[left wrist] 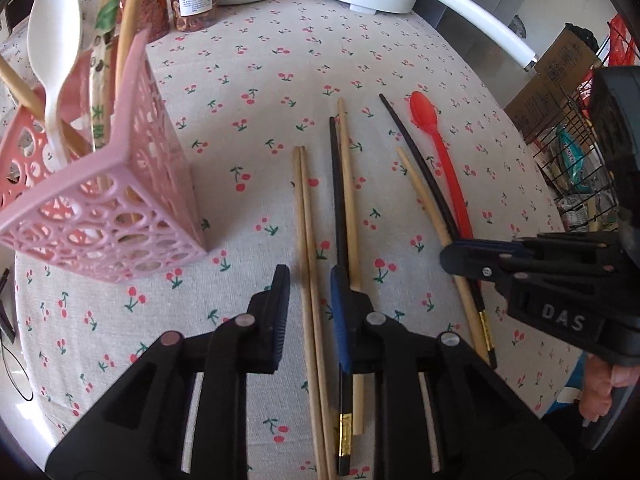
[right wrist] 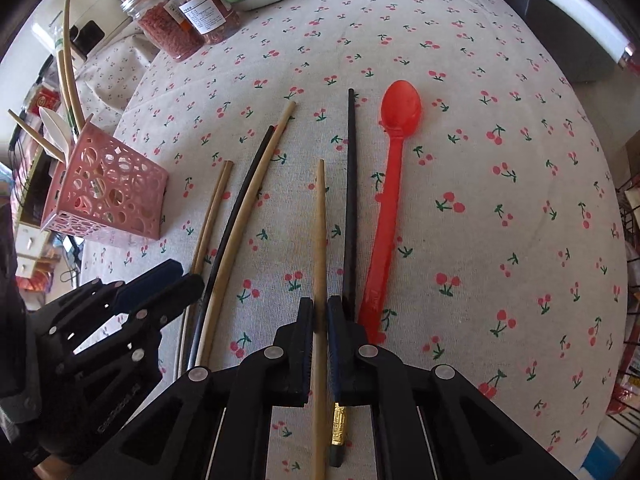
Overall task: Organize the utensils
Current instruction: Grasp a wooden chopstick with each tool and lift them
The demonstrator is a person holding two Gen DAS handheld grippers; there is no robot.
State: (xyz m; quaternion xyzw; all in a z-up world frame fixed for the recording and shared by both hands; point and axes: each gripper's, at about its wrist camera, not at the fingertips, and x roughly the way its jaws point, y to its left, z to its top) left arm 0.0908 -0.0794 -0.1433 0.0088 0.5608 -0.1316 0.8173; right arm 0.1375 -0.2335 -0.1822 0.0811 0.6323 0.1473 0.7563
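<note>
On a cherry-print cloth covering the surface (right wrist: 480, 80), loose chopsticks and a red plastic spoon (right wrist: 394, 184) lie in rough parallel, long axes running near to far, while a pink perforated holder (left wrist: 120, 216) at far left already carries a white spoon (left wrist: 56, 52) and several chopsticks. The right gripper (right wrist: 320, 320) has its fingers closed narrowly around a single bamboo chopstick (right wrist: 320, 240), which runs straight out ahead along the fingers' own line; a black chopstick (right wrist: 351, 200) lies just beside it on the right, and whether the right finger touches it is hard to tell. The left gripper (left wrist: 310, 300) hangs with fingers parted, straddling a bamboo pair (left wrist: 306, 220) that also lies along its axis, gripping nothing. The holder stands to the left of both, nearer the left gripper, so the held chopstick would likely need lifting, tipping upright and carrying left across the other sticks.
</note>
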